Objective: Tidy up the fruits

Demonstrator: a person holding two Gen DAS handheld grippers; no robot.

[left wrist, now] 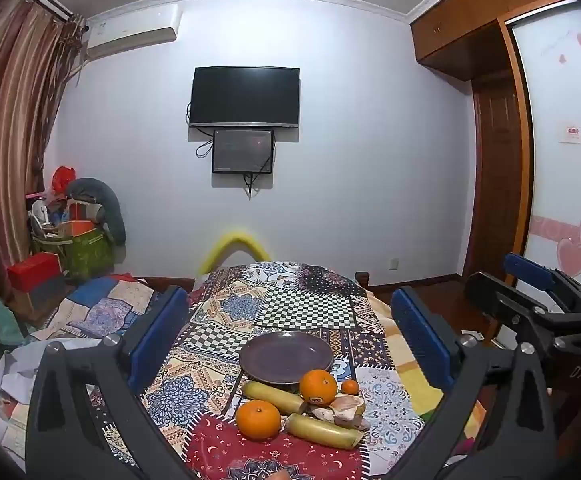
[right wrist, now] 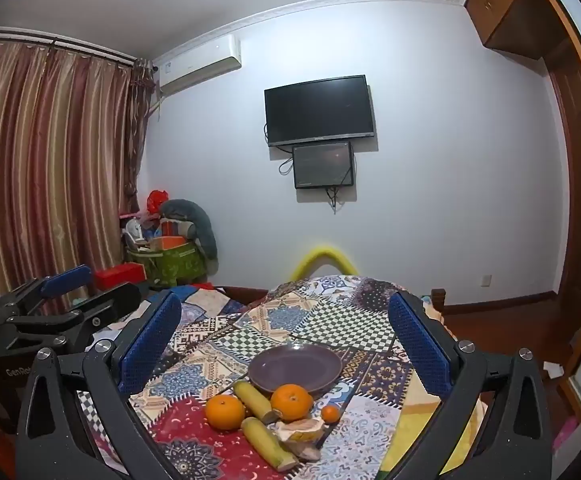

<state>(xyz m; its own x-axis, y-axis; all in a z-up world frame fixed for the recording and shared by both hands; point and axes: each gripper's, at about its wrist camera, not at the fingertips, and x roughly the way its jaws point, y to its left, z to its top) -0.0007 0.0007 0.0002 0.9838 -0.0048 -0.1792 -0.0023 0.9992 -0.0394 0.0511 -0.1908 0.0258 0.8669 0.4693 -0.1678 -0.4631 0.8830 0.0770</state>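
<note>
2 tools side by side above the patchwork table, left tool apart, right tool apart, both holding nothing

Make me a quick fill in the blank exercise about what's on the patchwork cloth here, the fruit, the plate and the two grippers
1. The purple plate holds ____ fruit.
2. The number of round orange fruits on the cloth is ____.
3. The left gripper and the right gripper both have their jaws ____.
4. The smallest orange lies on the ____ side of the fruit pile.

Missing words: no; three; open; right
</note>
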